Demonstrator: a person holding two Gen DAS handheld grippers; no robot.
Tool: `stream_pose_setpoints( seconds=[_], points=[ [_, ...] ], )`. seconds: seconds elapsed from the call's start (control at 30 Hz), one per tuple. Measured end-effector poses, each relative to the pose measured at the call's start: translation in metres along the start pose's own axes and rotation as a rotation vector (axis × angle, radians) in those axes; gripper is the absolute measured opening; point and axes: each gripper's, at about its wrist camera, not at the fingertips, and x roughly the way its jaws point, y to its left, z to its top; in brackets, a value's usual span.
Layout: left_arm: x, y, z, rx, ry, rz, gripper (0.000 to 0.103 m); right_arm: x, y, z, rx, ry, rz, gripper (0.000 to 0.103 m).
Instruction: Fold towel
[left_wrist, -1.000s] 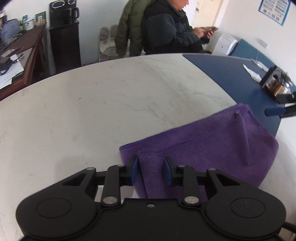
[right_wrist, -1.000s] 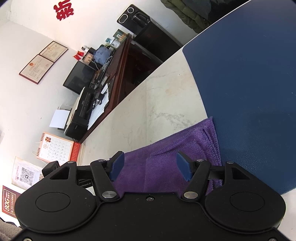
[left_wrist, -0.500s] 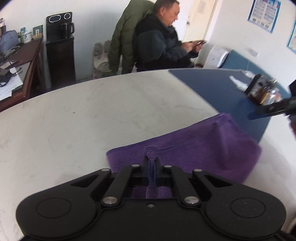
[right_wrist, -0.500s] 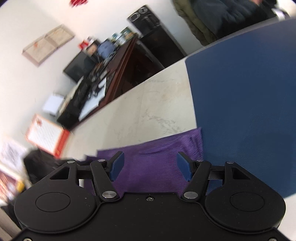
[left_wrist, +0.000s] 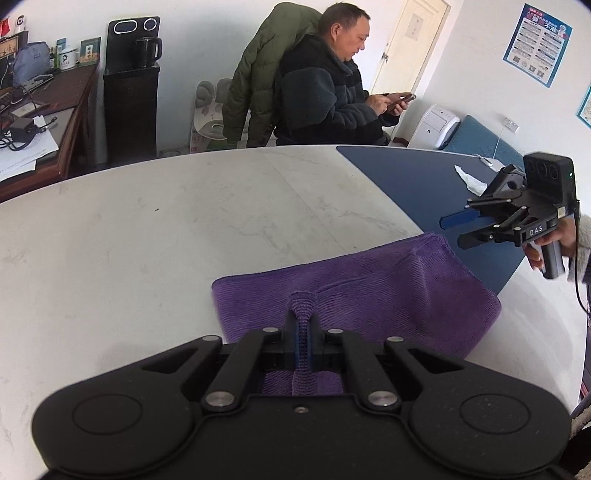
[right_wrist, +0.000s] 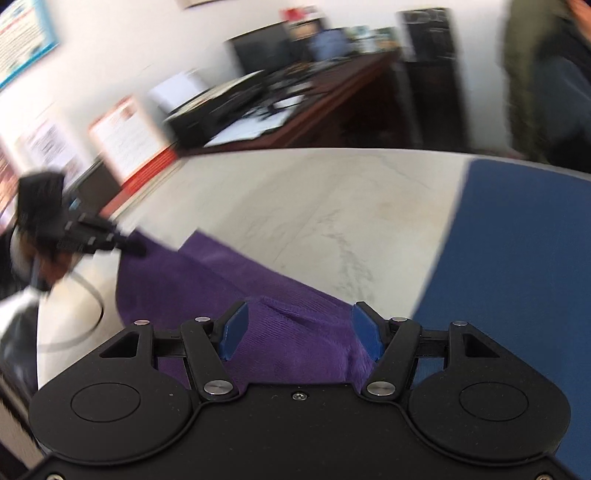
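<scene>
A purple towel (left_wrist: 369, 288) lies folded on the white marble table (left_wrist: 147, 240), its right end reaching the blue mat (left_wrist: 406, 184). My left gripper (left_wrist: 302, 325) is shut on a raised pinch of the towel's near edge. In the left wrist view my right gripper (left_wrist: 452, 231), held in a hand, hangs open above the mat, just beyond the towel's far right corner and apart from it. The right wrist view is blurred: the right gripper (right_wrist: 299, 332) stands open over the towel (right_wrist: 207, 288), with no pad pressing on it. The left gripper (right_wrist: 136, 251) shows at the towel's far left corner.
A person (left_wrist: 325, 92) sits behind the table, looking at a phone. A crumpled white tissue (left_wrist: 469, 179) lies on the mat's far right. A cluttered wooden desk (left_wrist: 44, 110) stands at the left. The table's right edge runs close to the towel.
My left gripper closed on the towel's near edge and drew up a pinch of it. My right gripper rolled level and drew back from the towel, staying open.
</scene>
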Motion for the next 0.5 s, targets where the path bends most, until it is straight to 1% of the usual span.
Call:
stream_pose_setpoints(
  seconds=[0.1, 0.13, 0.23, 0.27, 0.4, 0.5],
  points=[
    [-0.001, 0.003, -0.002, -0.008, 0.016, 0.018, 0.003, 0.011, 0.0, 0.007, -0.144, 0.059, 0.037, 0.062],
    [-0.001, 0.003, -0.002, -0.009, 0.022, 0.025, 0.003, 0.014, -0.002, 0.009, -0.163, 0.07, 0.049, 0.062],
    [-0.003, 0.004, -0.003, -0.008, 0.033, 0.039, 0.003, 0.021, -0.003, 0.017, -0.228, 0.09, 0.131, 0.062],
    [-0.004, 0.004, -0.004, -0.009, 0.033, 0.042, 0.004, 0.024, -0.002, 0.018, -0.257, 0.102, 0.144, 0.062],
    [-0.003, 0.005, -0.005, -0.016, 0.042, 0.055, 0.004, 0.035, -0.002, 0.02, -0.352, 0.194, 0.15, 0.062],
    [0.0, 0.005, -0.003, -0.015, 0.043, 0.06, 0.004, 0.033, -0.001, 0.017, -0.404, 0.245, 0.163, 0.061]
  ],
)
